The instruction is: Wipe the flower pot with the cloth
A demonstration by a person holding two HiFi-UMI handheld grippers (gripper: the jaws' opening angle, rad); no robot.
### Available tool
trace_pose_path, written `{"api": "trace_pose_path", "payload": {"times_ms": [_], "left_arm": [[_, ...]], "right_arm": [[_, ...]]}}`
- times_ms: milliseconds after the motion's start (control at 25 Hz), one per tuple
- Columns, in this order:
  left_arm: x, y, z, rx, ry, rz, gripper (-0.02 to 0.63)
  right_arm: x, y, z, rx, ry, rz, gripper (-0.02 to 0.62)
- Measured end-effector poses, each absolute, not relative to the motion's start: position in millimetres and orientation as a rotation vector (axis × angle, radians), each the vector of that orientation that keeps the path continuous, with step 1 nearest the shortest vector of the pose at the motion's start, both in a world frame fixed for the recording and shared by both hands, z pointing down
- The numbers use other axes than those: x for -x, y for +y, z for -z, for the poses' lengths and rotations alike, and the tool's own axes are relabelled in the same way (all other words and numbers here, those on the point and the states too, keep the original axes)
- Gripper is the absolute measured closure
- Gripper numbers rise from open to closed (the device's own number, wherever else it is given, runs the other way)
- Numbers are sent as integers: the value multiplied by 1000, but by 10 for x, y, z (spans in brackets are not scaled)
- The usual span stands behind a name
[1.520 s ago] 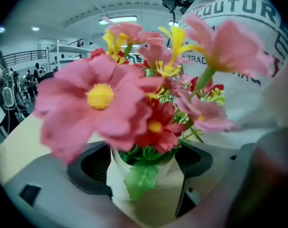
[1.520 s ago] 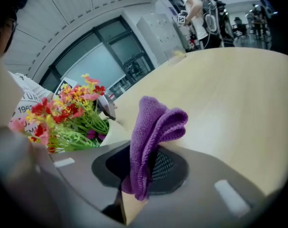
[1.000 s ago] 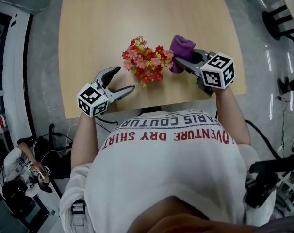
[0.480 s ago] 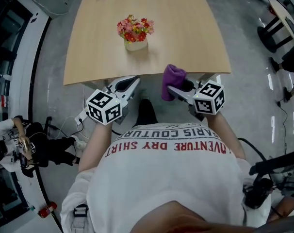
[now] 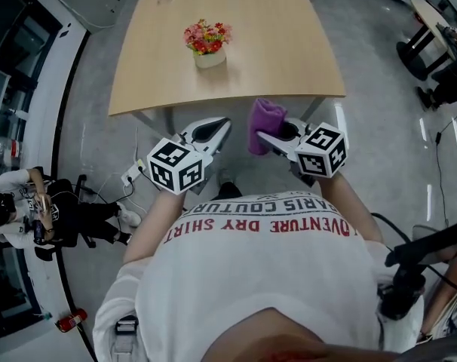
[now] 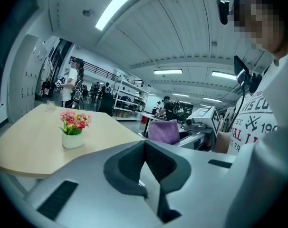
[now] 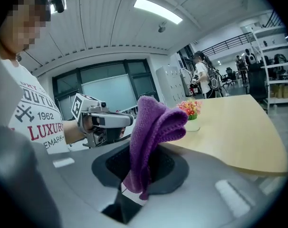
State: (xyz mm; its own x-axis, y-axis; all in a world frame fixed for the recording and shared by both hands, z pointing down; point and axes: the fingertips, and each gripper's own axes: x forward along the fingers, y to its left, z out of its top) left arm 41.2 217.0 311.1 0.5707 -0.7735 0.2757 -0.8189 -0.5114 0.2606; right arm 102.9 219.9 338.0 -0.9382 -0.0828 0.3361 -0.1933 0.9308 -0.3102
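1. White flower pot (image 5: pixel 210 57): one, upright, far on the wooden table (image 5: pixel 289 51), one bunch of flowers (image 5: pixel 206 36) in it.
2. Purple cloth (image 5: pixel 265 119): one, pinched low in the right gripper (image 5: pixel 262 136), folds loose above; may slip out on the reach.
3. Left gripper (image 5: pixel 222 124): jaws pressed together on nothing; no steadying hold, so risk of the pot tipping under the wipe.
4. Two grippers in all, both near, off the table, well apart from the pot.

White T-shirt (image 5: pixel 266 277) with red lettering; grey left gripper (image 5: pixel 225 122) and right gripper (image 5: pixel 266 137).
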Motion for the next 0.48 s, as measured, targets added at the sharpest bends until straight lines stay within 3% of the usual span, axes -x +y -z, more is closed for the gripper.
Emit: {"api": "trace_pose_path", "payload": {"times_ms": [480], "left_arm": [[-573,2578,-3144,-2465,-1327,-225,604]], "right_arm": [[-1054,2690,-3399,-158,-2775,-440,532]]}}
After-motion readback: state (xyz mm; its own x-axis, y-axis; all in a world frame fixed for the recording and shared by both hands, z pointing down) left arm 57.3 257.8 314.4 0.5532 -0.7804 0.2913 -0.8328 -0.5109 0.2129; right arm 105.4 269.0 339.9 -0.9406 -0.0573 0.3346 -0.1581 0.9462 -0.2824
